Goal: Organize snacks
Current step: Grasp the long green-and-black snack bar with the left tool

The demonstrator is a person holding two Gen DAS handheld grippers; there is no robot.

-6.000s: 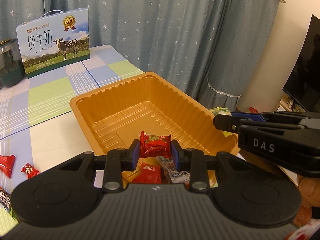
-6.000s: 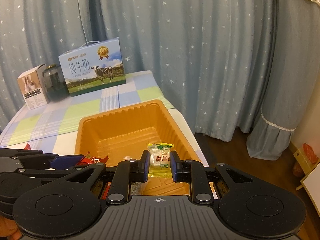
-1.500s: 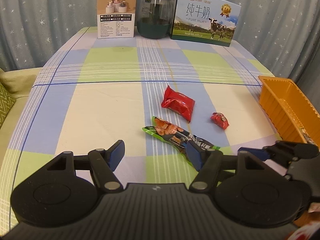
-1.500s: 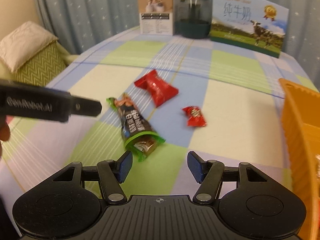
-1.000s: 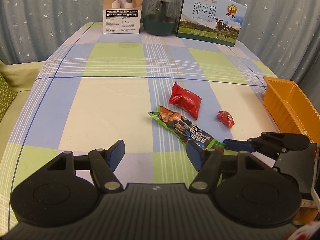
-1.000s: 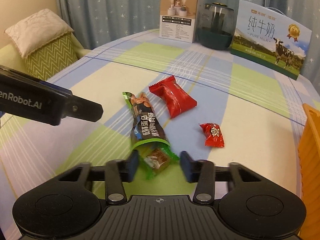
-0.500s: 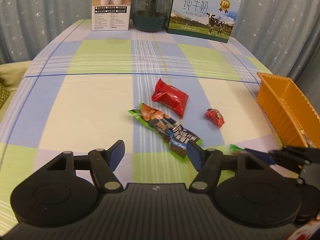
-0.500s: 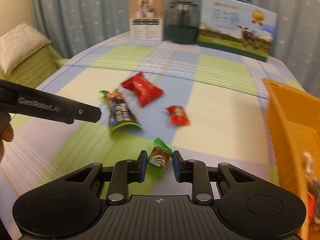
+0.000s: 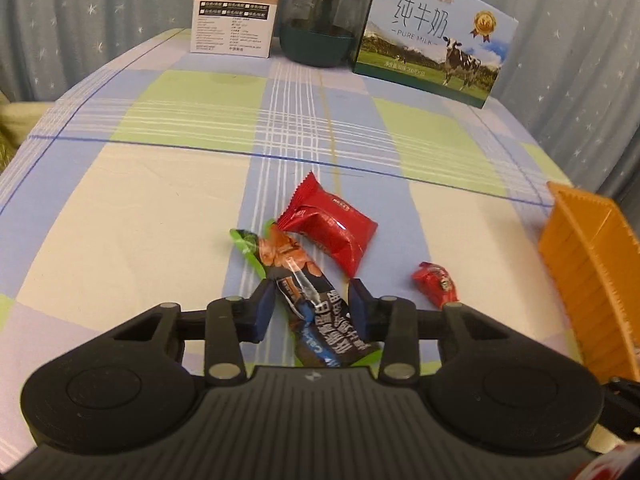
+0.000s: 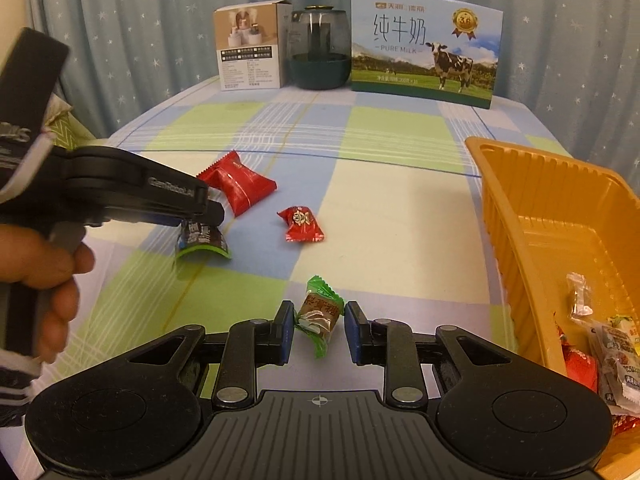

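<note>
My left gripper (image 9: pixel 311 309) is partly closed around a long green-and-black snack bar (image 9: pixel 304 292) lying on the tablecloth, its pads close beside the wrapper. My right gripper (image 10: pixel 317 330) is shut on a small green-and-brown candy (image 10: pixel 319 314), held just above the table. A red snack packet (image 9: pixel 330 229) and a small red candy (image 9: pixel 436 283) lie beyond the bar. The orange tray (image 10: pixel 516 216) stands at the right and holds several snacks. The left gripper also shows in the right wrist view (image 10: pixel 200 216), over the bar.
A milk carton box (image 10: pixel 424 48), a dark glass kettle (image 10: pixel 318 54) and a small white box (image 10: pixel 250 46) stand at the table's far edge before a blue curtain. The table's right edge runs just past the tray.
My left gripper moved forward over the snack bar and its jaws narrowed around it. My right gripper closed on the green candy, lifted it and swung right toward the tray.
</note>
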